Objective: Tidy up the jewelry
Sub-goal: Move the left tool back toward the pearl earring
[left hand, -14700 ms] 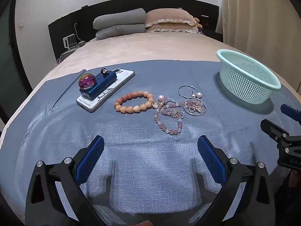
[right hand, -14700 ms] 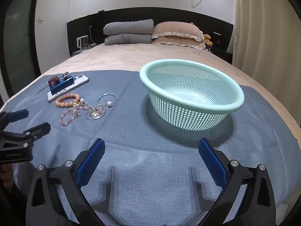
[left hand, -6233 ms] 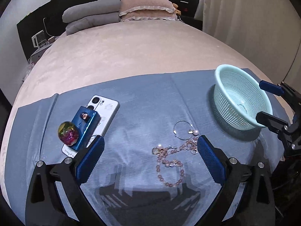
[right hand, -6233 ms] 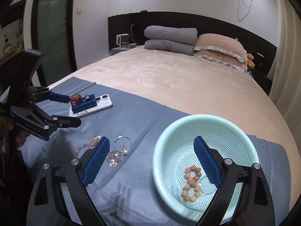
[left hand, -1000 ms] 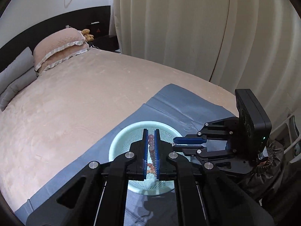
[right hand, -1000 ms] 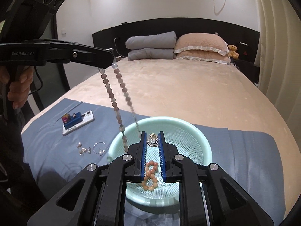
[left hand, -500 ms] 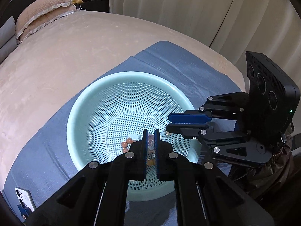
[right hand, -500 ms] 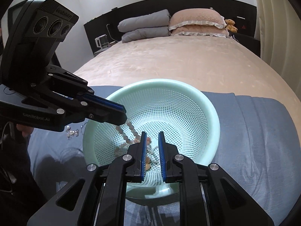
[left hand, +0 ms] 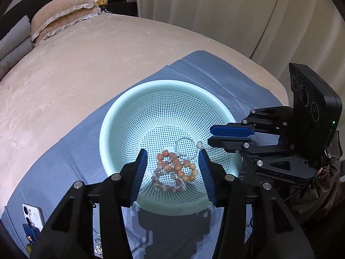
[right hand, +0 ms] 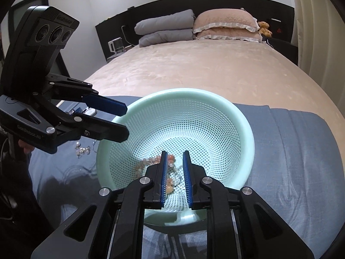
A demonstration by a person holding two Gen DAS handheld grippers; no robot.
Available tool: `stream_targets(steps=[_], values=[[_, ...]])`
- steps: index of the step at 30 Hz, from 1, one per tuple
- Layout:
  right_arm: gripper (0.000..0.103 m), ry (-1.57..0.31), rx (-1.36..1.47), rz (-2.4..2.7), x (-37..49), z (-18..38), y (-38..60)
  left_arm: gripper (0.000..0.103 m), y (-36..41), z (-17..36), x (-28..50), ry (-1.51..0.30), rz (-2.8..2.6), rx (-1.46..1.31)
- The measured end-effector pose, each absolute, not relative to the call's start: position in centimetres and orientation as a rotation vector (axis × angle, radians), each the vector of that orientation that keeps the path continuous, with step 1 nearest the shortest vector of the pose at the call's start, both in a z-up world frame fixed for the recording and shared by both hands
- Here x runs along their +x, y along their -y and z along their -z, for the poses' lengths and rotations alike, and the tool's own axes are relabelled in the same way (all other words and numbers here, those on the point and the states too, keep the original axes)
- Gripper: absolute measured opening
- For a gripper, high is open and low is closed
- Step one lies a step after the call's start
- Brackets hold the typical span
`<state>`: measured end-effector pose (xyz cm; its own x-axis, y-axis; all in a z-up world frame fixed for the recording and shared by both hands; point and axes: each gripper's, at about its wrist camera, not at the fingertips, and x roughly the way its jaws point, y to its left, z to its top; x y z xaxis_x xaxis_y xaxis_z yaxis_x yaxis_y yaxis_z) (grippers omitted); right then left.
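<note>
Left gripper [left hand: 172, 152]: our jaws have just been opening and stand about half open, with nothing between the pads. It hangs over the mint basket [left hand: 112, 120], pointing steeply down into it. Directly below, on the basket floor, lie the peach bead bracelet [left hand: 185, 172] and the pinkish-grey bead strand [left hand: 159, 179], tangled together and touching.

Right gripper [right hand: 175, 152]: nearly closed, only a narrow slit between the pads, and we see nothing clamped. Its tips sit inside the basket rim on the opposite side. The wire hoop with a pearl [left hand: 200, 144] lies just beside those tips; we can't tell if they touch.

The basket sits on the blue cloth [left hand: 64, 161] spread across the foot of the beige bed [left hand: 86, 64]. A few small silver pieces [right hand: 83, 149] remain on the cloth outside the basket, well apart from it. A phone [left hand: 32, 213] is at the cloth's far edge.
</note>
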<state>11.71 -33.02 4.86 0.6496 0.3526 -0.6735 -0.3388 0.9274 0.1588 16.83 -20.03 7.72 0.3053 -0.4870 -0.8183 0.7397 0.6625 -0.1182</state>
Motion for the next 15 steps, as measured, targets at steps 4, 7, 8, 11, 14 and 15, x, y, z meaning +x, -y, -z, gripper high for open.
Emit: stream_targets(steps=[4, 7, 8, 11, 14, 15], values=[[0.034, -0.758, -0.005, -0.398, 11.4, -5.4, 32.2, 0.070, 17.1, -8.5, 16.7, -0.931, 0.758, 0.287], [0.054, -0.740, -0.022, -0.404, 11.3, -5.9, 31.1, 0.075, 14.3, -8.7, 16.6, -0.925, 0.708, 0.263], [0.060, -0.729, -0.028, -0.412, 11.2, -6.1, 30.7, 0.078, 13.5, -8.7, 16.6, -0.922, 0.689, 0.254], [0.075, -0.699, -0.057, -0.428, 11.0, -6.6, 29.3, 0.086, 10.5, -8.5, 16.5, -0.918, 0.625, 0.222], [0.085, -0.671, -0.092, -0.446, 10.7, -7.1, 27.7, 0.089, 7.7, -7.9, 16.3, -0.925, 0.570, 0.202], [0.085, -0.664, -0.100, -0.456, 10.6, -7.2, 27.1, 0.090, 6.9, -7.6, 16.1, -0.929, 0.553, 0.205]])
